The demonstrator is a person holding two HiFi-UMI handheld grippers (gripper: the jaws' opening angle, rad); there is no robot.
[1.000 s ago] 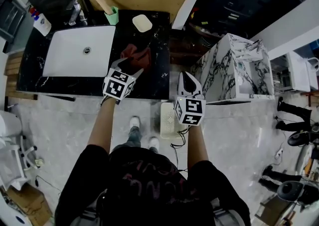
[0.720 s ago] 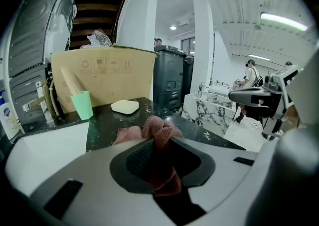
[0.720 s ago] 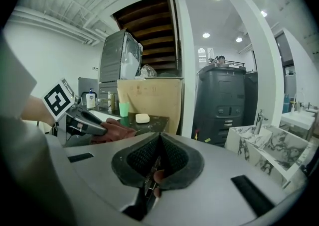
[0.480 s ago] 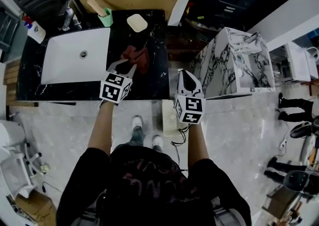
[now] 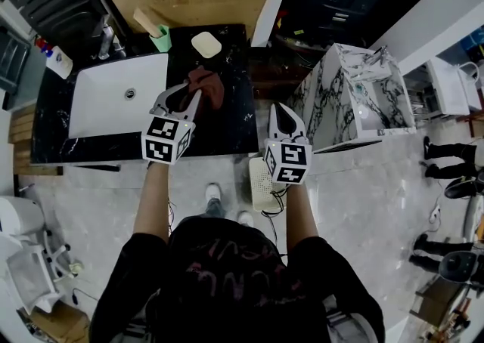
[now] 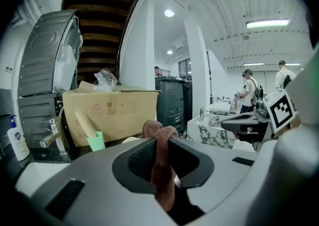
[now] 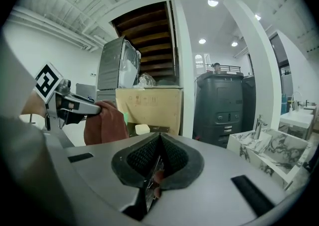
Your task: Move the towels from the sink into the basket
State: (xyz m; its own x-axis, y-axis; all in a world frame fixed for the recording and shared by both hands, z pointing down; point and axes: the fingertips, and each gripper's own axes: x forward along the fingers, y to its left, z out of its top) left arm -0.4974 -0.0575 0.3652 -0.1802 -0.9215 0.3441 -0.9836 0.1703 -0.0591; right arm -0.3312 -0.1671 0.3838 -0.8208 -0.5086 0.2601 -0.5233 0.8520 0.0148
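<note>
Where the left claw (image 5: 193, 94) clamps it, reddish-brown towel (image 5: 210, 83) hangs over the dark desk (image 5: 227, 126), just right of the white sink (image 5: 98, 103); right claw (image 5: 280, 109), jaws together, sits off the desk's front right corner.

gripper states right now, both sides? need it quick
Left gripper: tongs closed on the reddish-brown towel.
Right gripper: tongs closed, holding nothing.
</note>
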